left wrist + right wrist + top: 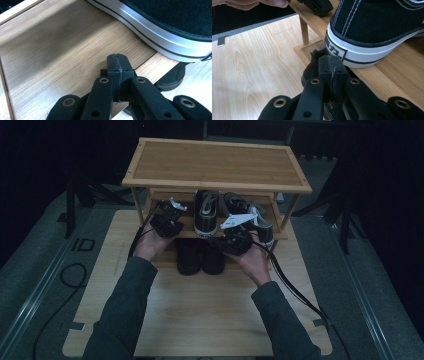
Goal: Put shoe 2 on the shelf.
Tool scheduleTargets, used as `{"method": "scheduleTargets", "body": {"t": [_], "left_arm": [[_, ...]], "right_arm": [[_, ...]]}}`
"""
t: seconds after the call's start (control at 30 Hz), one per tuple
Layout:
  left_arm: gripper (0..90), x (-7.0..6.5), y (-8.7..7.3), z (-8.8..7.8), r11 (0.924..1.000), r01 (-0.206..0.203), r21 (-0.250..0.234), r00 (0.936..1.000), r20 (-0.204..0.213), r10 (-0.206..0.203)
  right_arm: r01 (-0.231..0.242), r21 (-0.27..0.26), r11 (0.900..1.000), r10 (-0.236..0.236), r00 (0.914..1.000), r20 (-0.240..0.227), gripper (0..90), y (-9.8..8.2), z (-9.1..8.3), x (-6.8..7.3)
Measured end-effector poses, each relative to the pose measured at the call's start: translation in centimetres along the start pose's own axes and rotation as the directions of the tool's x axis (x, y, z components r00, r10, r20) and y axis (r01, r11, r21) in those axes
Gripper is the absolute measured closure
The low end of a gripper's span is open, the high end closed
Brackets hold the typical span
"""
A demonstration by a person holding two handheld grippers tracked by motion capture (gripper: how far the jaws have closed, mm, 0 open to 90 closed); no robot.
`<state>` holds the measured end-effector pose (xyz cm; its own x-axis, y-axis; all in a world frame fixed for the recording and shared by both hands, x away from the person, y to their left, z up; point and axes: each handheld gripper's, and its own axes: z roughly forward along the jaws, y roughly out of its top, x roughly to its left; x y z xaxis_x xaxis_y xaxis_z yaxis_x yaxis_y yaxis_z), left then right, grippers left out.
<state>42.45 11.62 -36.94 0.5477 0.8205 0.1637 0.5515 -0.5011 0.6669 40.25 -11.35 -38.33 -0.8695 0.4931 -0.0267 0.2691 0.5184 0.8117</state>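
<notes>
Right now we hold both tools in front of the small wooden shoe rack with three shelves [216, 167], and no shoe is in our grip yet. Our left gripper [167, 222] sits at about nine o'clock from the black canvas sneaker with the white rubber sole [205, 215] on the middle shelf. In the left gripper view its jaws are pressed tight together with nothing between them, over the bare wood beside that sneaker's striped sole [160, 37].

Our right gripper [232, 240] is near five o'clock from that sneaker, at the front edge of the same shelf. Its jaws look shut too, with nothing in them, just below the sneaker's heel [352, 53]. A second black and white sneaker [252, 217] stands at three o'clock from the first one. Two plain dark shoes [200, 257] sit on the bottom shelf, at six o'clock from the sneakers.

We think this is the getting-ready step, before any picking up. Next we would need to open one tool wide, slide it around the heel or side of a sneaker, and squeeze softly so it does not slip.
</notes>
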Motion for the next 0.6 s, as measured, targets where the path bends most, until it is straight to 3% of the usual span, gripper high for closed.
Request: {"method": "scheduleTargets", "body": {"t": [0.6], "left_arm": [[90.0,0.1,0.0,0.0,1.0000,0.006,-0.002,1.0000,0.002,-0.006]], "right_arm": [[0.021,0.044,0.999,-0.020,0.9997,-0.013,87.5,-0.8,-1.2,0.1]]}}
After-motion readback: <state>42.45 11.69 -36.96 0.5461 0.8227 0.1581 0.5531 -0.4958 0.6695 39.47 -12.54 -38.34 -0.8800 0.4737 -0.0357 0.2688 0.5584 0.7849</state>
